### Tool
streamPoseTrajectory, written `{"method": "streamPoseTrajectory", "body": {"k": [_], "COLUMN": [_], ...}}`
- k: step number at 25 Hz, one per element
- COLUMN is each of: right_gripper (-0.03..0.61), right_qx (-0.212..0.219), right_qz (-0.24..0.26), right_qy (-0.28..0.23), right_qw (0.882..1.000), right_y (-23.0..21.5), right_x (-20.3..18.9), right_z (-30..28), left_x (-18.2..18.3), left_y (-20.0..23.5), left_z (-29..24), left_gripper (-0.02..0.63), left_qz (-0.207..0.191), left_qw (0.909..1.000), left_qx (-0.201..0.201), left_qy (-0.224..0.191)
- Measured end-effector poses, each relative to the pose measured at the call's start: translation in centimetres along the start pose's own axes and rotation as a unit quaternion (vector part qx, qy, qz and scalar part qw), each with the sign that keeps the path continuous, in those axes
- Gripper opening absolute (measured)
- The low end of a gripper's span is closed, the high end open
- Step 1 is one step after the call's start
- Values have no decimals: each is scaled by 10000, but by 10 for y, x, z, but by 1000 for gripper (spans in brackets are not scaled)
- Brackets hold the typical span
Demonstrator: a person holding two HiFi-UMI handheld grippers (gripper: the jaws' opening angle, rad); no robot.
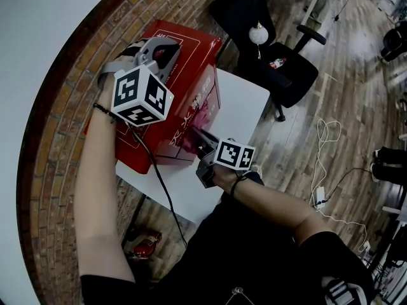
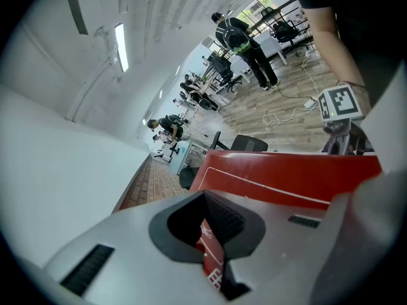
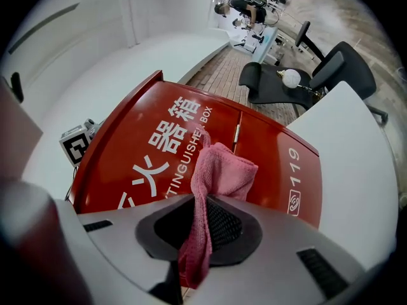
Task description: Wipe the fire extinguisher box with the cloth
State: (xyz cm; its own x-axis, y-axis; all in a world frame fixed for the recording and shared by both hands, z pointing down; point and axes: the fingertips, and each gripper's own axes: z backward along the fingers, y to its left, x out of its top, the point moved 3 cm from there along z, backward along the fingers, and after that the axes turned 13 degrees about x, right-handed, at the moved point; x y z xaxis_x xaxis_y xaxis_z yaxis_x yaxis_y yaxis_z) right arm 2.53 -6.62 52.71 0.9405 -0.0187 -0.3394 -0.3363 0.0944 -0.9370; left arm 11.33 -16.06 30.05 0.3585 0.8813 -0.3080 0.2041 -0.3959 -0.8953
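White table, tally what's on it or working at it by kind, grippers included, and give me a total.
fire extinguisher box: 1
cloth: 1
grippers: 2 (left gripper, right gripper)
Total: 4

Head view steeply down, both tool views close, all sharing red box (image 1: pixel 191 53)
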Motion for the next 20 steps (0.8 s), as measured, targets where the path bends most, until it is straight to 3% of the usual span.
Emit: {"method": "streamPoseTrajectory", "body": {"k": [20], "right_gripper": [63], "right_qx": [-186], "right_qz": [-43], "right_qy": [-10], "right_qw": [9998], "right_y": [-39], "right_x": [-14], "right_z": [3], "left_x": [-2], "left_y": [-2], "left_z": [-2], "left_gripper": [25], "left_qz": [-10], "left_qw": [9999], "left_qx": [-120], "left_qy": [37]}}
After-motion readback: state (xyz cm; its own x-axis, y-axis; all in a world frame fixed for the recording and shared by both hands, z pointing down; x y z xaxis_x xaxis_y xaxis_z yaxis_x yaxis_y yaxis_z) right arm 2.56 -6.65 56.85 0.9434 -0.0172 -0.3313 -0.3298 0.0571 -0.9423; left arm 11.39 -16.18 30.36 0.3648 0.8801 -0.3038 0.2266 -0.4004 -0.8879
